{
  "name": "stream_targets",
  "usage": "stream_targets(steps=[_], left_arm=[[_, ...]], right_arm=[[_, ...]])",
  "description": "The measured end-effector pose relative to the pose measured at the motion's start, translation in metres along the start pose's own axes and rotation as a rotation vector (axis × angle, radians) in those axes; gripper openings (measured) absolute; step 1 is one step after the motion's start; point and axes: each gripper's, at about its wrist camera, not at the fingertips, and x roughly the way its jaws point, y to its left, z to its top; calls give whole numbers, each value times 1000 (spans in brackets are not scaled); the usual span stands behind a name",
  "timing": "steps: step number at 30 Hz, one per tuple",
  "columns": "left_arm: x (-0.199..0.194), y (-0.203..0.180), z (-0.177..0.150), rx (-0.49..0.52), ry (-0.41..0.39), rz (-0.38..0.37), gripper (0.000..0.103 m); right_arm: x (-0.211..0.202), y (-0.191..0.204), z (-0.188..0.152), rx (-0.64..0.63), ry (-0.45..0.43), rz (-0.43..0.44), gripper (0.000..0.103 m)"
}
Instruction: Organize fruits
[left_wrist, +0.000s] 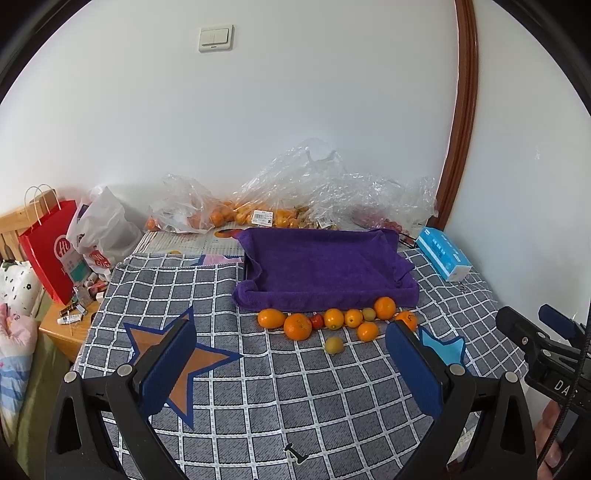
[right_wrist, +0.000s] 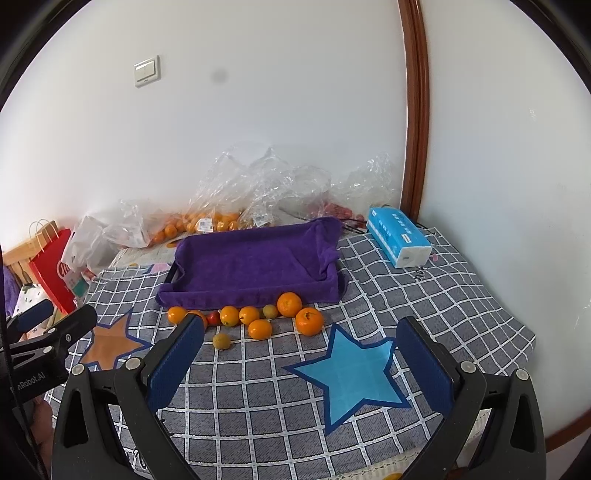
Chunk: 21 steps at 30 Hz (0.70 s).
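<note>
Fruits (left_wrist: 334, 319) lie in a loose row on the checked grey cloth (left_wrist: 258, 387) of the tabletop, just at the near edge of a tray lined with a purple towel (left_wrist: 325, 269). Most are oranges and tangerines of differing size; the largest orange (left_wrist: 297, 326) sits toward the left, with a small red fruit (left_wrist: 316, 321) touching its right side. A small yellow-green fruit (left_wrist: 334, 345) lies alone, a little nearer than the row, and another greenish one (left_wrist: 368, 314) sits within the row.

Both pairs of tongs hang above the cloth, spread wide and holding nothing: the left tongs (left_wrist: 291, 354) over the brown star patch (left_wrist: 177, 362), the right tongs (right_wrist: 301, 354) over the blue star patch (right_wrist: 351, 376). Nothing lies between the tongs and the row.

Beyond the tray, against the white wall, clear plastic bags (left_wrist: 295, 192) hold more oranges. A blue tissue pack (left_wrist: 443, 258) lies to the right of the tray. To the far left stand a red paper bag (left_wrist: 48, 251) and a white plastic bag (left_wrist: 103, 229).
</note>
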Motion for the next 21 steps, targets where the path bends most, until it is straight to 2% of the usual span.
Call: stream_targets(steps=[21], left_arm=[[-4, 8, 3, -2, -12, 9, 103]], right_arm=[[-2, 12, 2, -20, -22, 16, 103]])
